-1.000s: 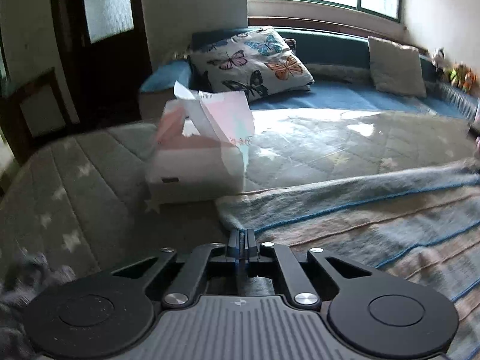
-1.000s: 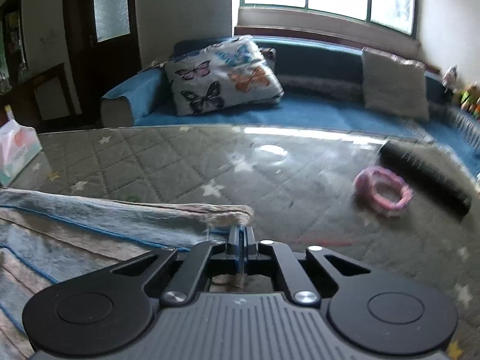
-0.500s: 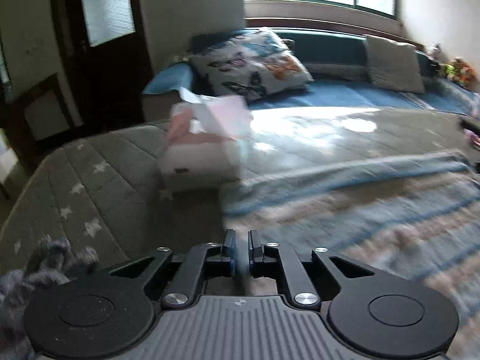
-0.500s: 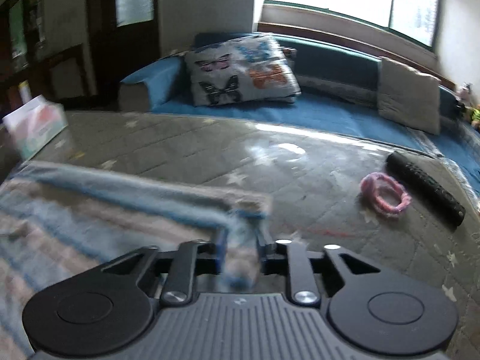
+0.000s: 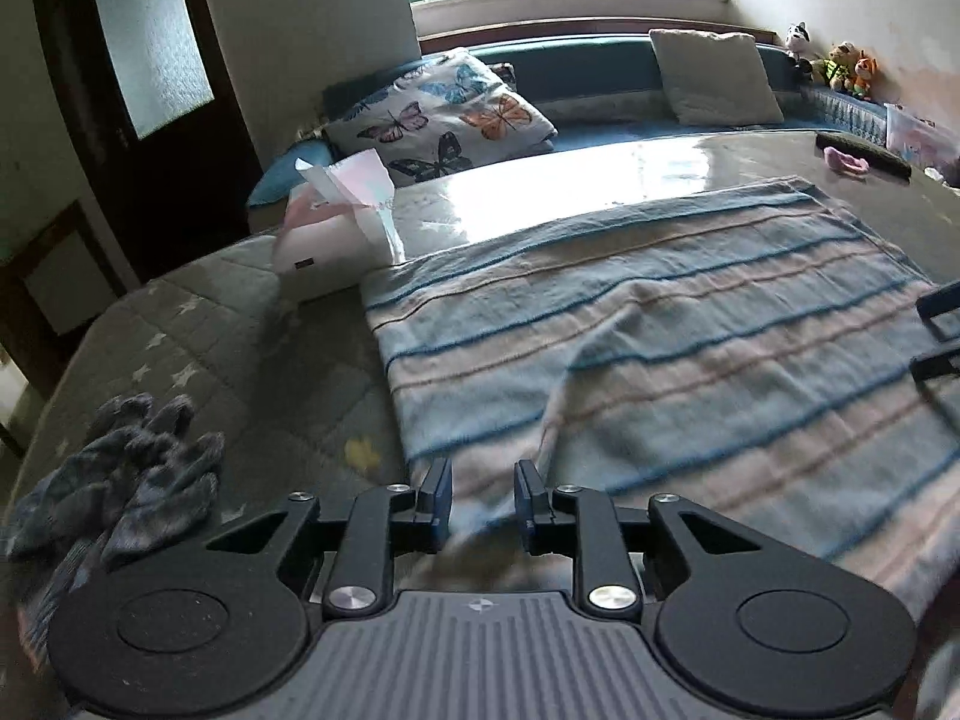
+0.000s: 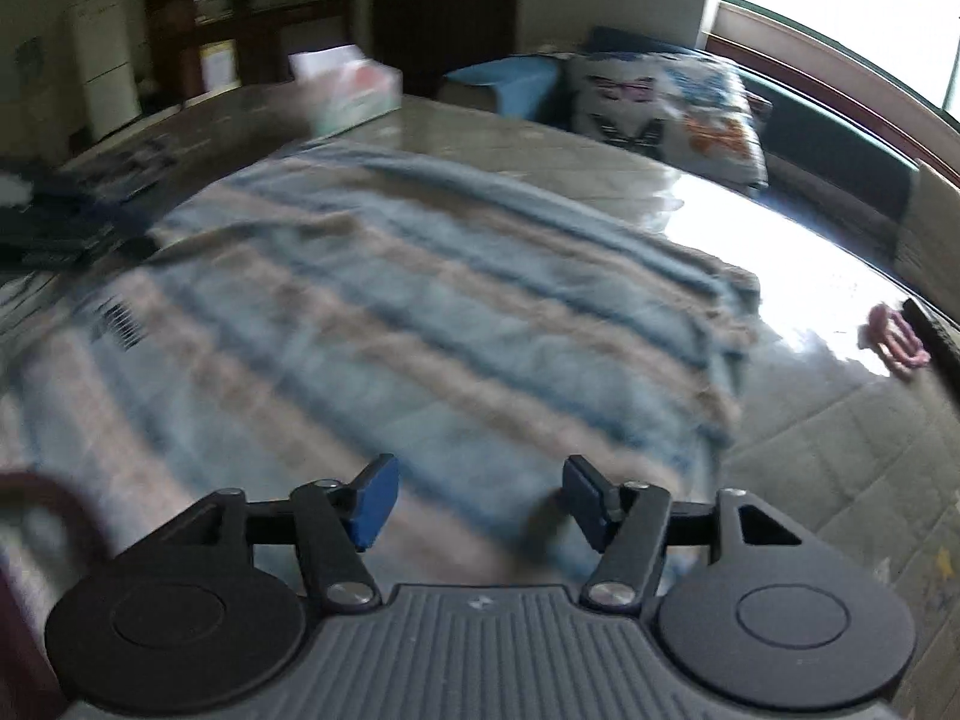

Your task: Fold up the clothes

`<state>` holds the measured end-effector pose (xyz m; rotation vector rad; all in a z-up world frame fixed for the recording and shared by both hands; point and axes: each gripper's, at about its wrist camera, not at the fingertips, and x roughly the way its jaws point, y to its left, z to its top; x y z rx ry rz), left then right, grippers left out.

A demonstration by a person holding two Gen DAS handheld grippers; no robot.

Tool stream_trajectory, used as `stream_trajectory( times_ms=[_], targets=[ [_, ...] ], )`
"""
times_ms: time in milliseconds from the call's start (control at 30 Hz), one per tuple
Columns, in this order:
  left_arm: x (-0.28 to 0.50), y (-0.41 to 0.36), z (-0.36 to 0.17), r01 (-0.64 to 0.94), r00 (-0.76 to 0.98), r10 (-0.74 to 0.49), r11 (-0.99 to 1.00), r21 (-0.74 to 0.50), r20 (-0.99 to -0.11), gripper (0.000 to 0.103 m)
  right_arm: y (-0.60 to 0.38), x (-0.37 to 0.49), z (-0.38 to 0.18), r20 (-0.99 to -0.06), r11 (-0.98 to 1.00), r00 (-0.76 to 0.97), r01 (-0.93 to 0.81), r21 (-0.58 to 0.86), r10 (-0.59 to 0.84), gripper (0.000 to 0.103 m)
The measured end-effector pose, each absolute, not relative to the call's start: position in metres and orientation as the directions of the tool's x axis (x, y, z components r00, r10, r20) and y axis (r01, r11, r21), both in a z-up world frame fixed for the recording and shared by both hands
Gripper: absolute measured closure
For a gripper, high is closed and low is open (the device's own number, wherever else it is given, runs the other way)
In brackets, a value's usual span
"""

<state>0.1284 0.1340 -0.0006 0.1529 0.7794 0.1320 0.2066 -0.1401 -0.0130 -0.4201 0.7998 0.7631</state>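
My left fingers (image 5: 480, 501) and right fingers (image 6: 477, 501) let go, opening over the folded blue-and-pink striped fuzzy blanket (image 5: 660, 324); this fold looks done.

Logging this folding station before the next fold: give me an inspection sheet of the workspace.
Surface: grey star-quilted cover.
Job's things: striped towel spread flat; crumpled dark garment left of it.
Clutter: tissue box, pink ring, dark remote.
Grippers: left gripper and right gripper opening, pads clear of the towel.
Cables: nothing seen.
Surroundings: butterfly pillow, window, dark door.
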Motion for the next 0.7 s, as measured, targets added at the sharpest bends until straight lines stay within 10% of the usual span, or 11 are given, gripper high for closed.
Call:
stream_trajectory(
  times_ms=[167, 400, 700],
  targets=[
    [0.091, 0.108, 0.006, -0.012, 0.737, 0.162, 0.974, 0.226, -0.656, 0.078, -0.153, 0.156, 0.007, -0.731, 0.630, 0.478, -0.772, -0.084, 0.488, 0.042],
    [0.056, 0.080, 0.010, 0.041, 0.760, 0.092, 0.981, 0.189, -0.643, 0.077, -0.162, 0.096, 0.034, -0.713, 0.571, 0.413, -0.821, -0.020, 0.567, 0.074],
    [0.037, 0.069, -0.002, 0.066, 0.756, 0.038, 0.989, 0.135, -0.653, 0.077, -0.146, 0.066, 0.012, -0.779, 0.587, 0.340, -0.808, 0.045, 0.527, 0.077]
  ],
)
